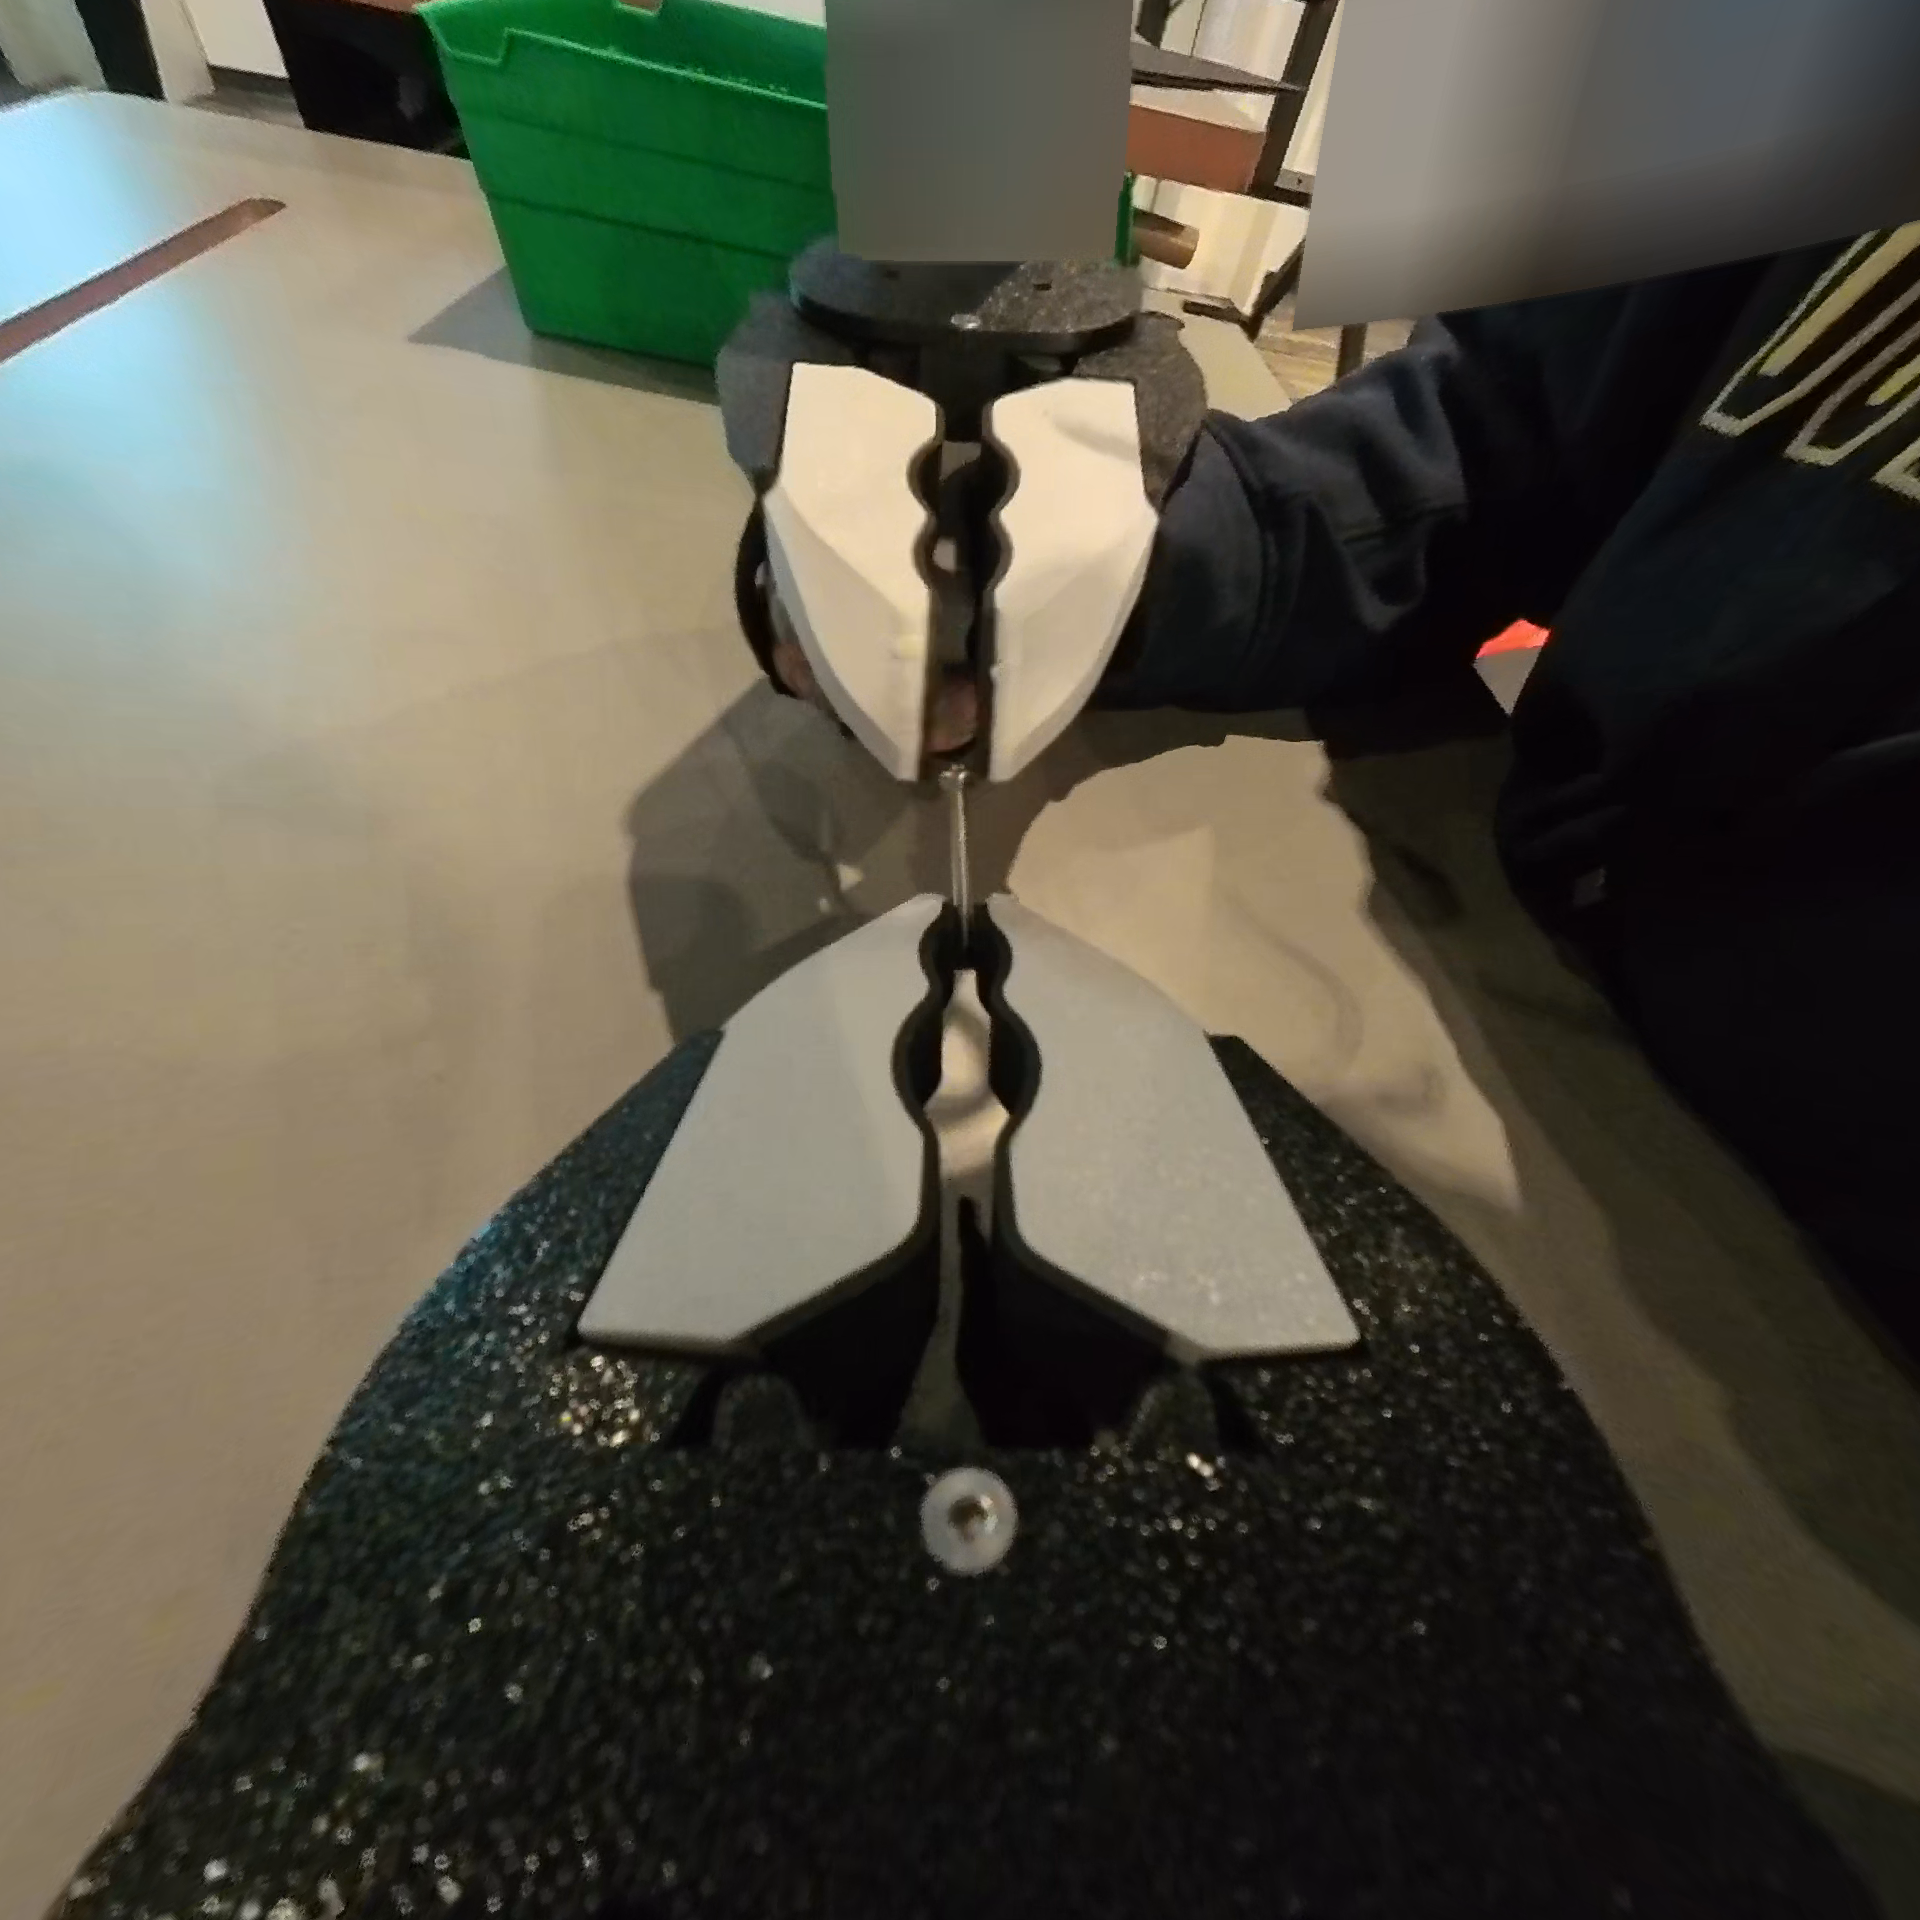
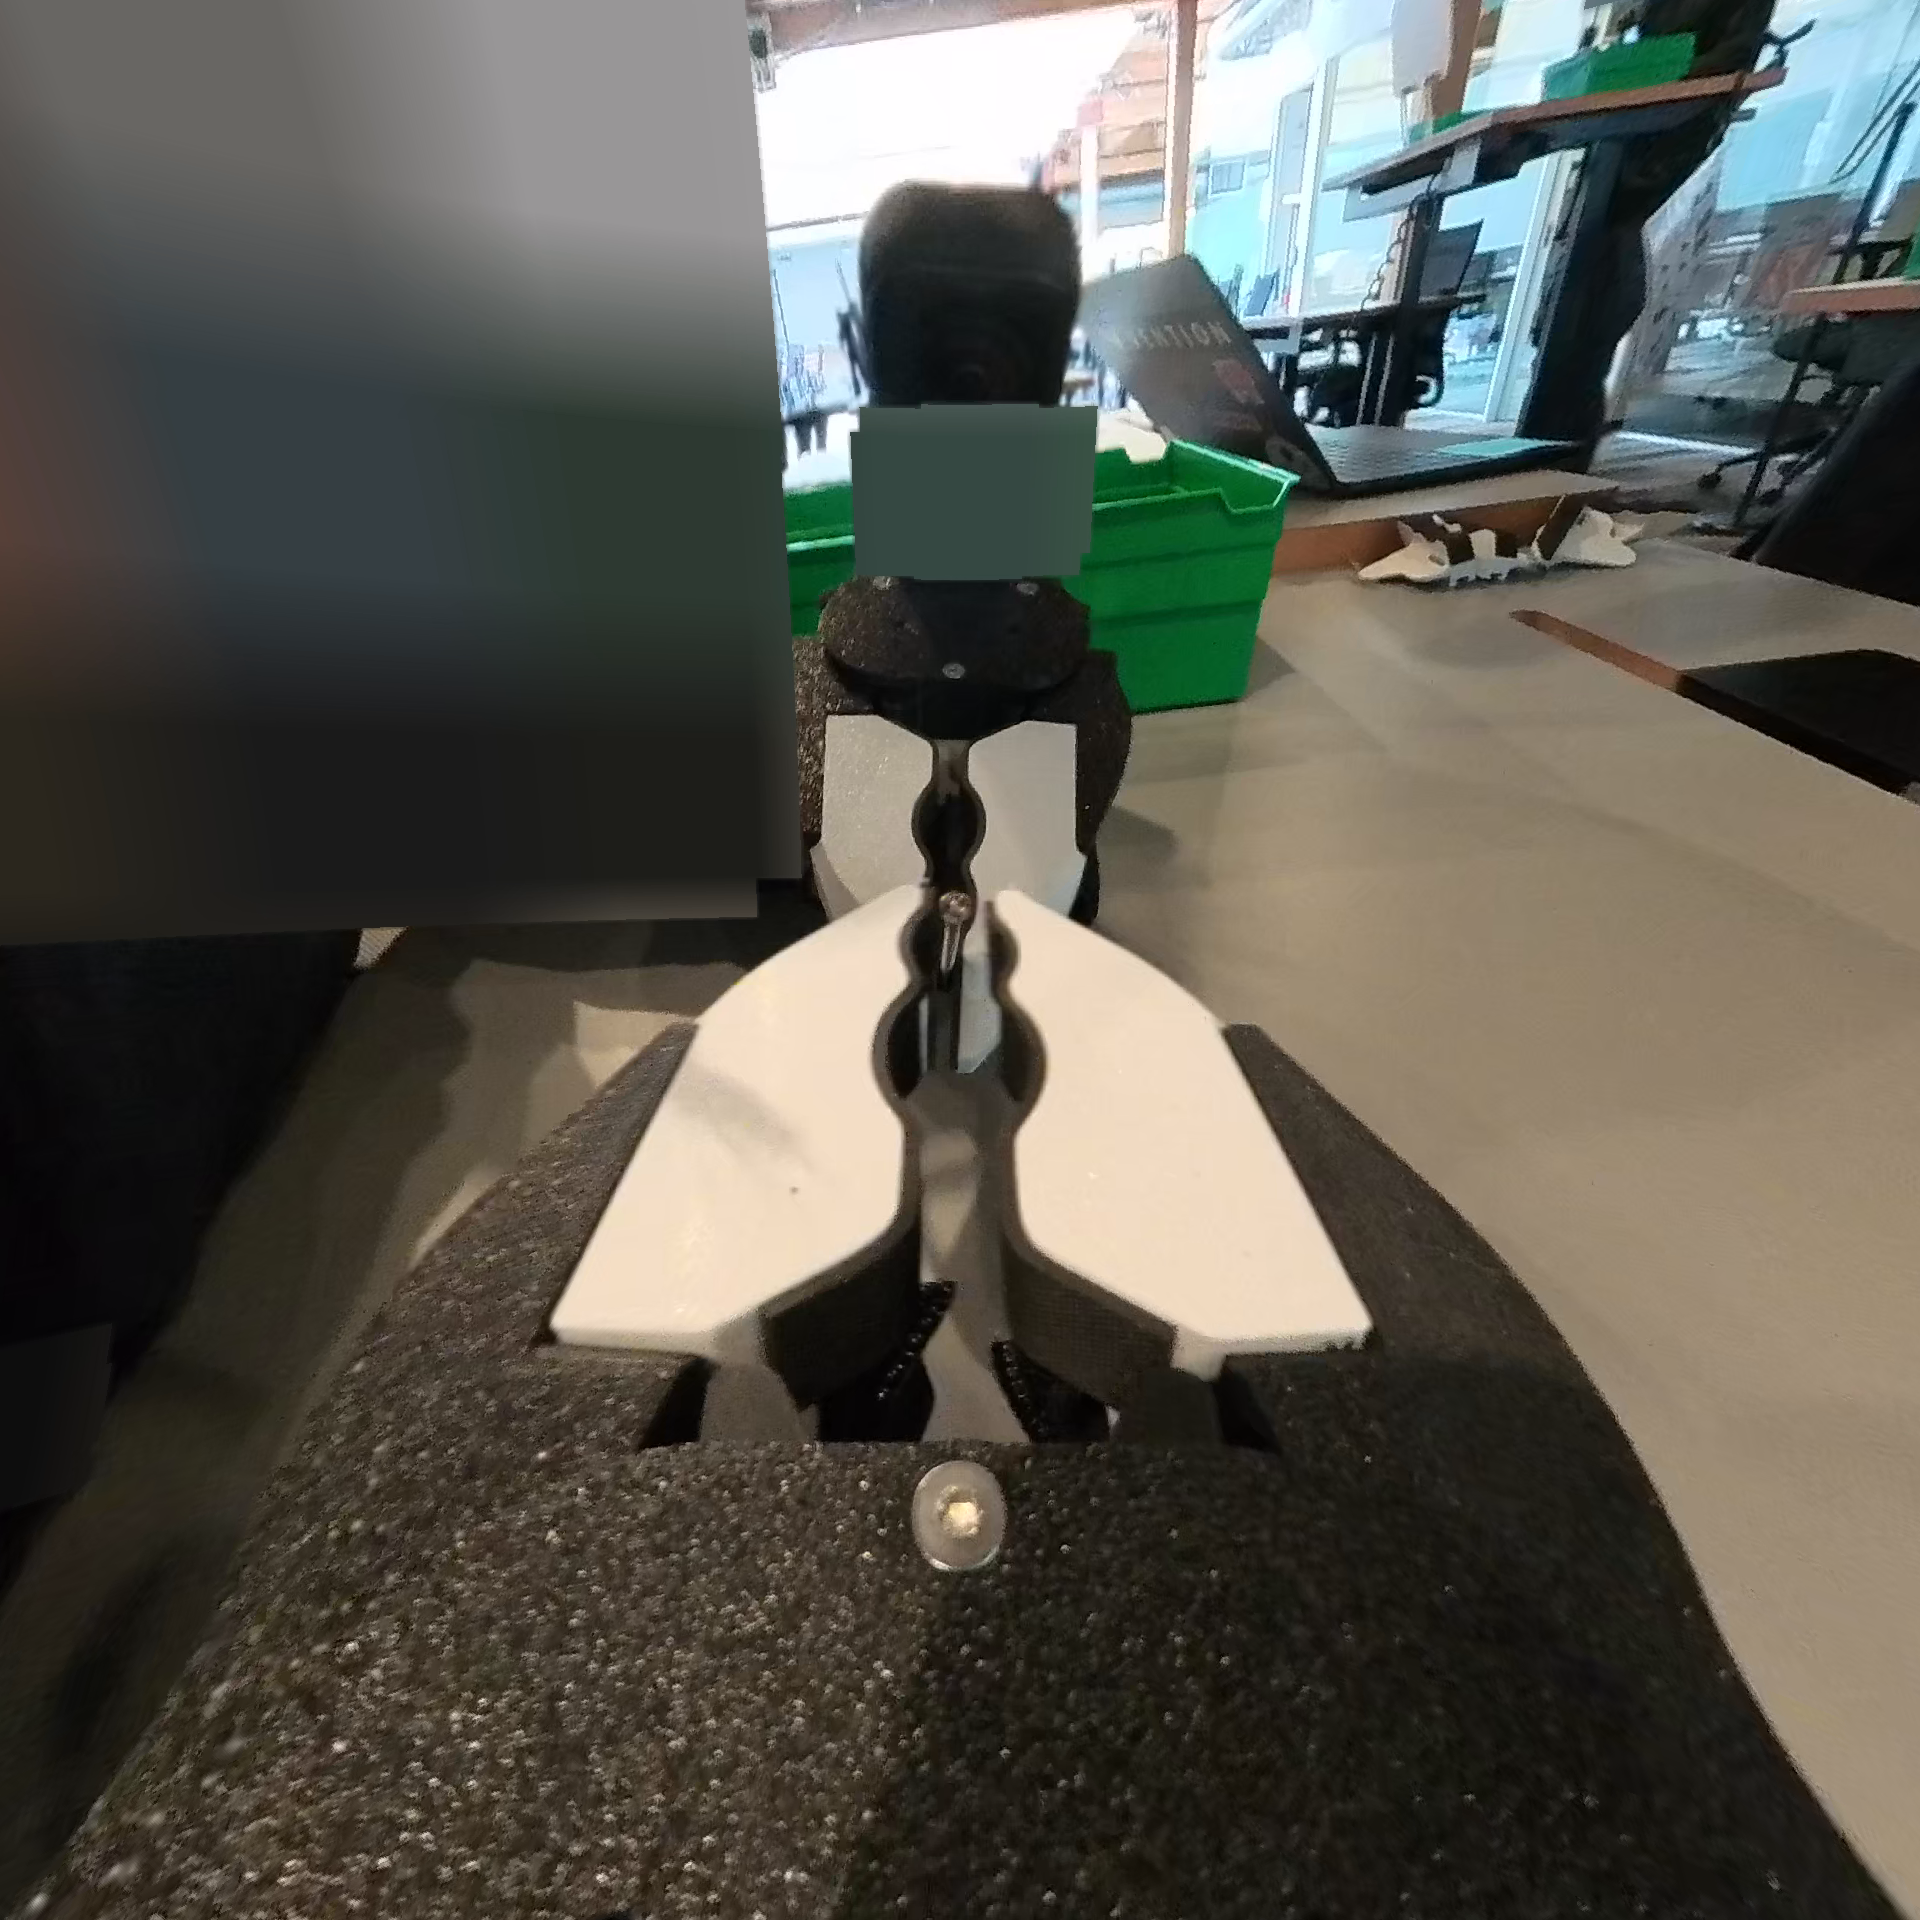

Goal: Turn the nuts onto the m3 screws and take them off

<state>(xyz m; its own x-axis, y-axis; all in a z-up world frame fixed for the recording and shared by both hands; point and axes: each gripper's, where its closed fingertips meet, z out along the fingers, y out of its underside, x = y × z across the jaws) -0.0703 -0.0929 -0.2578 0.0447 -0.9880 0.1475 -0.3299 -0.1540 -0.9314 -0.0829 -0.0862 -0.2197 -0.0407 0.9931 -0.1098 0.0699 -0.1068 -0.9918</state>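
A thin silver M3 screw (image 1: 962,847) spans the space between the two grippers above the grey table (image 1: 312,727). My left gripper (image 1: 961,920) is shut on the screw's near end. The screw's far end carries a small rounded metal knob (image 1: 954,775); I cannot tell whether it is the head or a nut. That knob sits between the fingertips of my right gripper (image 1: 961,769), which faces the left one. In the right wrist view the knob (image 2: 954,907) stands between my right gripper's tips (image 2: 956,906) with a gap beside it, so the right gripper is slightly open. The left gripper (image 2: 951,831) shows behind.
A green plastic bin (image 1: 644,208) stands at the back of the table and also shows in the right wrist view (image 2: 1174,592). A person's dark sleeve (image 1: 1351,540) holds the right gripper. A laptop (image 2: 1247,395), torn cardboard (image 2: 1486,545) and a dark mat (image 2: 1818,707) lie to the right.
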